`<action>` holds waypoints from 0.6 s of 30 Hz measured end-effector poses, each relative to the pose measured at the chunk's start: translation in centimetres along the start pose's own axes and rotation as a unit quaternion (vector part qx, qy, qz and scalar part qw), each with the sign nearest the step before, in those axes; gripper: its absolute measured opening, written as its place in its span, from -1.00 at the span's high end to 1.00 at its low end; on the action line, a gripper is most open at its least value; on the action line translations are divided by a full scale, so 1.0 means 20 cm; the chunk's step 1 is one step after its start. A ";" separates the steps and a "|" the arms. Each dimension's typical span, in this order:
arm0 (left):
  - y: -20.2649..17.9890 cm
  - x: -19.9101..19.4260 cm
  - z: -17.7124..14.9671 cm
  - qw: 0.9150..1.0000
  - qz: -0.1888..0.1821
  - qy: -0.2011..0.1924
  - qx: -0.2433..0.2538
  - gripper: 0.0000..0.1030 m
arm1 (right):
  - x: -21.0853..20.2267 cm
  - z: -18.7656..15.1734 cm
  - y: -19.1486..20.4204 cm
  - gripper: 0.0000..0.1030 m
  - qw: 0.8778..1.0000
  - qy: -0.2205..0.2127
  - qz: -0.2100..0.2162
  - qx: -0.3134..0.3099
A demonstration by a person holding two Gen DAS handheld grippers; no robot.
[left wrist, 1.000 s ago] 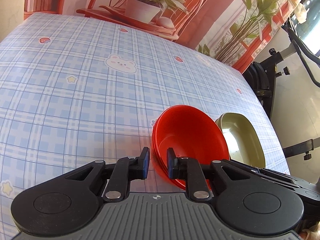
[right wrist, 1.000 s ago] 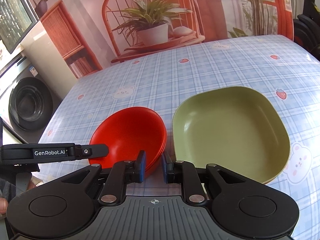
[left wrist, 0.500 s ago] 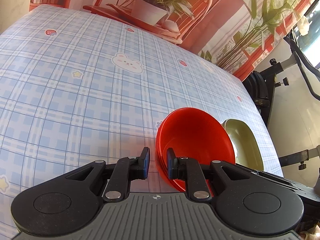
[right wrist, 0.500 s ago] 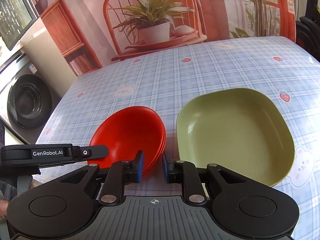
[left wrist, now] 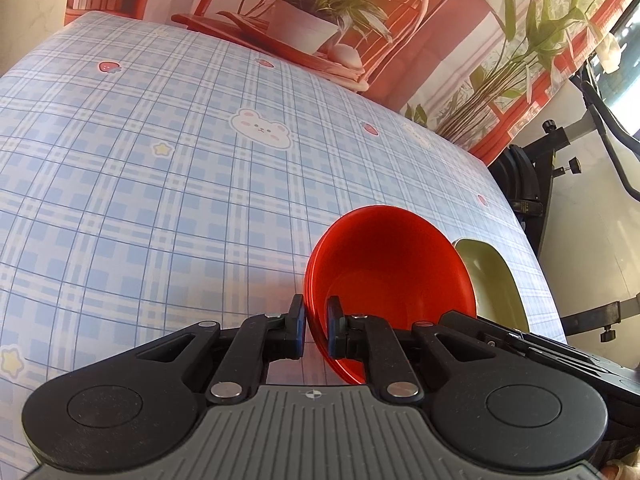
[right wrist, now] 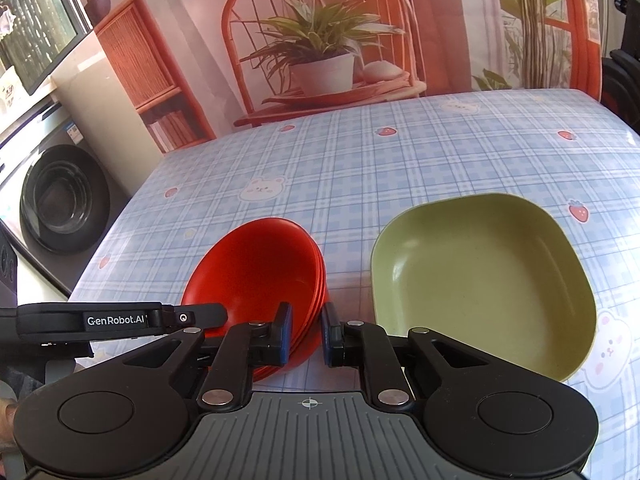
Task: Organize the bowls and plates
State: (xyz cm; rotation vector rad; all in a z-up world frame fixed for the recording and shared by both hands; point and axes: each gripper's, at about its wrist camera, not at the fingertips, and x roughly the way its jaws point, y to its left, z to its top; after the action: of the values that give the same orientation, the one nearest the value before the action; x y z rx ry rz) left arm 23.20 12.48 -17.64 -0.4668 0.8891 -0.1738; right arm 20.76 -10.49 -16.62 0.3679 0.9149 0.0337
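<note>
A stack of red bowls (right wrist: pixel 256 268) sits tilted on the blue checked tablecloth, with a green square plate (right wrist: pixel 480 280) flat just to its right. My left gripper (left wrist: pixel 317 312) is shut on the near rim of the red bowl (left wrist: pixel 392 264); its finger (right wrist: pixel 200 316) reaches the stack's left side in the right wrist view. My right gripper (right wrist: pixel 306 320) straddles the stack's right-hand rims, and its jaws are closing on them. The green plate (left wrist: pixel 492 284) peeks out behind the bowl in the left wrist view.
The tablecloth (left wrist: pixel 160 200) stretches away to the left and far side. The table's right edge runs close behind the green plate, with black exercise equipment (left wrist: pixel 560 160) beyond it. A washing machine (right wrist: pixel 60 196) stands off the table's left side.
My left jaws have drawn in tighter onto the red bowl's rim, and the bowl now fills more of the left view. The right wrist view has hardly changed.
</note>
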 end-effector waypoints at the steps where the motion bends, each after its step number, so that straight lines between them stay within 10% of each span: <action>1: 0.00 -0.02 0.01 1.000 0.001 -0.005 0.003 0.78 | 0.00 0.00 0.00 0.74 1.000 -0.002 0.001 0.000; 18: -0.51 -0.02 0.21 0.994 -0.031 -0.028 0.096 0.74 | -0.29 0.15 -0.34 0.78 0.993 -0.092 -0.001 0.079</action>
State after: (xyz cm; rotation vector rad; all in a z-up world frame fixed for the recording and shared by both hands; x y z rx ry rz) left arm 26.69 4.92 -10.49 -0.3182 0.7946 -0.2995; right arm 18.70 -18.72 -12.79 0.5084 0.7361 -0.0728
